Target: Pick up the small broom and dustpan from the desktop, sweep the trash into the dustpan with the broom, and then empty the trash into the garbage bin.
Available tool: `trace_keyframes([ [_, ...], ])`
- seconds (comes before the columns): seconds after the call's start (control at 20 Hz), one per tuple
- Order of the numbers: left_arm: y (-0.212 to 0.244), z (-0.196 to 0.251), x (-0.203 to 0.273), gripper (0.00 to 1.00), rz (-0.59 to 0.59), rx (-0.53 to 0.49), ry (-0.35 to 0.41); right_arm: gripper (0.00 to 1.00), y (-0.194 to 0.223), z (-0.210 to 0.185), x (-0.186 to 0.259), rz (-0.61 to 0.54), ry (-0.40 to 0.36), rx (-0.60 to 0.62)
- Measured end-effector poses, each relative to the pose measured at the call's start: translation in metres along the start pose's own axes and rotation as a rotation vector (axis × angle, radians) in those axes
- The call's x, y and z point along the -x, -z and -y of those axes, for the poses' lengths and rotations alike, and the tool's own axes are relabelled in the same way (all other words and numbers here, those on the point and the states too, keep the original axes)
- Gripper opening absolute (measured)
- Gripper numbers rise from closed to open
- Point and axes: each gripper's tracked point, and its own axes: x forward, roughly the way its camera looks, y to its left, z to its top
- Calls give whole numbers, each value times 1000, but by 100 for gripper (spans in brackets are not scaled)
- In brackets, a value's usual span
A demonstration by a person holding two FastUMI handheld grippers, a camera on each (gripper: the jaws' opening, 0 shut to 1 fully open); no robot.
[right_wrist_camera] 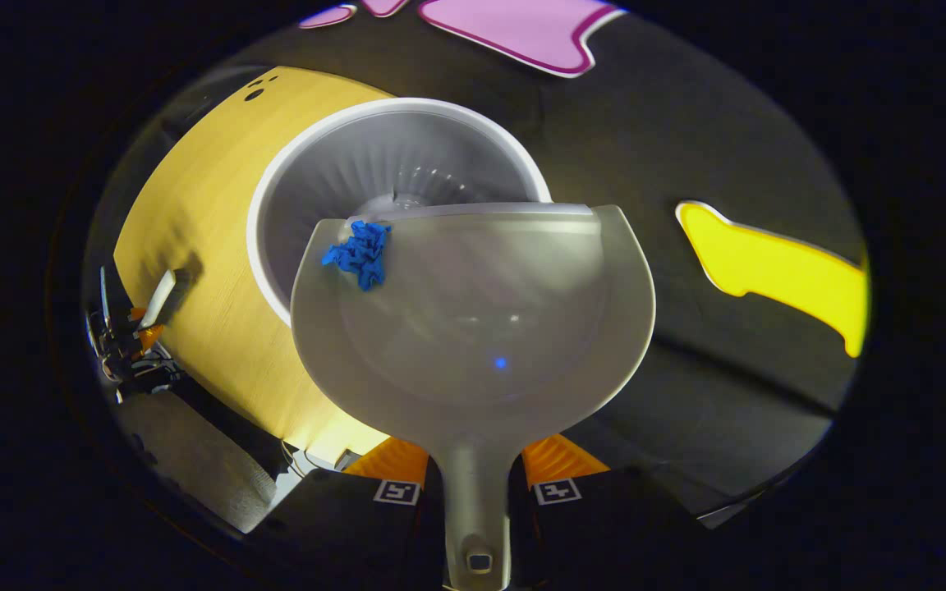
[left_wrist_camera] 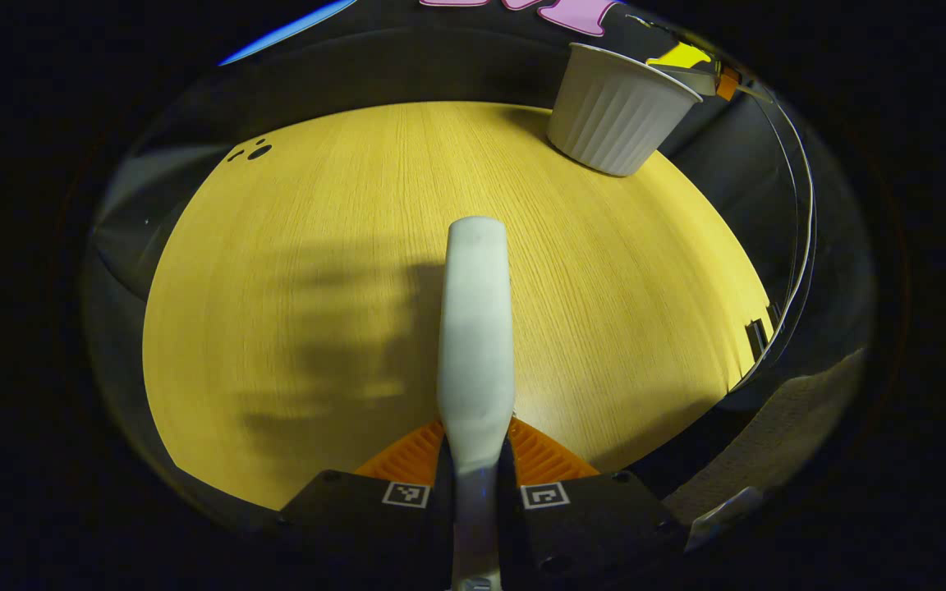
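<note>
The sweeping looks finished and the emptying is under way: in the right gripper view the right gripper (right_wrist_camera: 473, 484) has its jaws clenched on the handle of the dustpan (right_wrist_camera: 481, 328), which is held over the open mouth of the white ribbed garbage bin (right_wrist_camera: 317, 172), with a clump of blue trash (right_wrist_camera: 360, 253) sitting at the pan's far left lip, not yet tipped in. What remains, by my reading, is to tilt the pan further so the clump drops. In the left gripper view the left gripper (left_wrist_camera: 477, 484) has its jaws grasping the pale broom (left_wrist_camera: 477, 328), probably by its handle, above the yellow wood-grain surface (left_wrist_camera: 317, 246), with the bin at the far right. Dark booth cloth surrounds the surface.
</note>
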Motion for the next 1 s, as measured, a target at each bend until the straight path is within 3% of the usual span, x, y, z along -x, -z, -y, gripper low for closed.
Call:
trace_keyframes([
  [0.15,-4,-2,-1,26,2,4,-3,35,-9,1,0,4,0,5],
  [0.3,-7,-4,-3,24,6,10,-4,35,-8,13,-1,-8,85,58],
  [0.45,-8,-3,-3,26,4,6,-4,39,-12,10,0,6,76,53],
  [0.5,-7,-3,-3,26,3,6,-3,32,-10,9,-1,0,72,44],
  [0.8,-8,-2,-2,26,4,0,-8,35,-9,12,1,28,69,23],
  [0.9,-9,-2,-1,26,6,-2,-10,32,-7,10,3,71,60,2],
  [1.0,-10,-2,0,26,7,-5,-13,35,-6,6,9,138,30,-45],
])
